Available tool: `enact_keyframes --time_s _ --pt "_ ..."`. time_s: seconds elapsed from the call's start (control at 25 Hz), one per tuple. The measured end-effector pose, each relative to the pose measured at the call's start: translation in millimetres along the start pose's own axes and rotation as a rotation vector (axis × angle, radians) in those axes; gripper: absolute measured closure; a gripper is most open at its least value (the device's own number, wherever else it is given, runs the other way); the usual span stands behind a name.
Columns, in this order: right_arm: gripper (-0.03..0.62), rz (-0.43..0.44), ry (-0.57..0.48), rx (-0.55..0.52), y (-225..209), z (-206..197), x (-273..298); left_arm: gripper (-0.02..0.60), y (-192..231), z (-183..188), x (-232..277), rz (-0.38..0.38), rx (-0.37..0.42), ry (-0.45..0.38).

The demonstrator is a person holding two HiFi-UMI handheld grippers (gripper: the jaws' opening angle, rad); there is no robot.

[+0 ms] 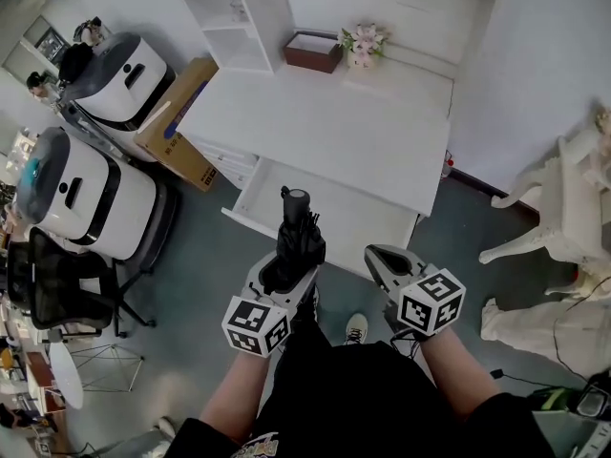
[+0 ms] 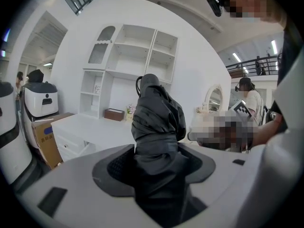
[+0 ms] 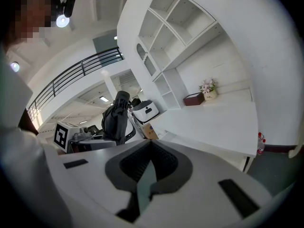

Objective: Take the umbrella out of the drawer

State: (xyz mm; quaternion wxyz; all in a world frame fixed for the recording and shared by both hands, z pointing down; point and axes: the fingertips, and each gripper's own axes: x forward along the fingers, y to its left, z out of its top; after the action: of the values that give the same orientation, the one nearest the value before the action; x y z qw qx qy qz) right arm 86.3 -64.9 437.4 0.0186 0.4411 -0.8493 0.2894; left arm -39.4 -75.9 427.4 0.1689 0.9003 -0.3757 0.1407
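Observation:
My left gripper (image 1: 284, 273) is shut on a folded black umbrella (image 1: 297, 231), which stands up out of the jaws with its round handle on top. It hangs in front of the open white drawer (image 1: 250, 195), just nearer me than the drawer's front edge. In the left gripper view the umbrella (image 2: 157, 122) fills the gap between the pads of my left gripper (image 2: 156, 161). My right gripper (image 1: 378, 255) is beside it on the right, shut with nothing in it. In the right gripper view my right gripper (image 3: 148, 148) has its pads together, and the umbrella (image 3: 116, 119) shows at the left.
The drawer belongs to a white desk (image 1: 325, 127) that carries a brown box (image 1: 313, 52) and a flower pot (image 1: 363, 44). A white shelf unit (image 1: 234, 17) stands behind. Left are a cardboard box (image 1: 181, 122), two white machines (image 1: 81, 194) and a black chair (image 1: 57, 280). White furniture (image 1: 563, 208) stands on the right.

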Motion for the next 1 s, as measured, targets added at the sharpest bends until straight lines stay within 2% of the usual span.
enact_keyframes --time_s 0.32,0.52,0.8,1.0 --pt "0.592 0.045 0.026 -0.007 21 -17 -1 0.316 -12 -15 -38 0.046 0.004 -0.002" --pt "0.592 0.063 0.032 -0.037 40 -22 6 0.316 -7 -17 -63 0.063 -0.020 -0.022" --pt "0.592 0.050 0.032 -0.047 74 -34 20 0.316 12 -23 -106 0.065 -0.024 -0.042" --pt "0.592 0.027 0.024 -0.037 114 -45 29 0.316 30 -29 -145 0.042 -0.020 -0.039"
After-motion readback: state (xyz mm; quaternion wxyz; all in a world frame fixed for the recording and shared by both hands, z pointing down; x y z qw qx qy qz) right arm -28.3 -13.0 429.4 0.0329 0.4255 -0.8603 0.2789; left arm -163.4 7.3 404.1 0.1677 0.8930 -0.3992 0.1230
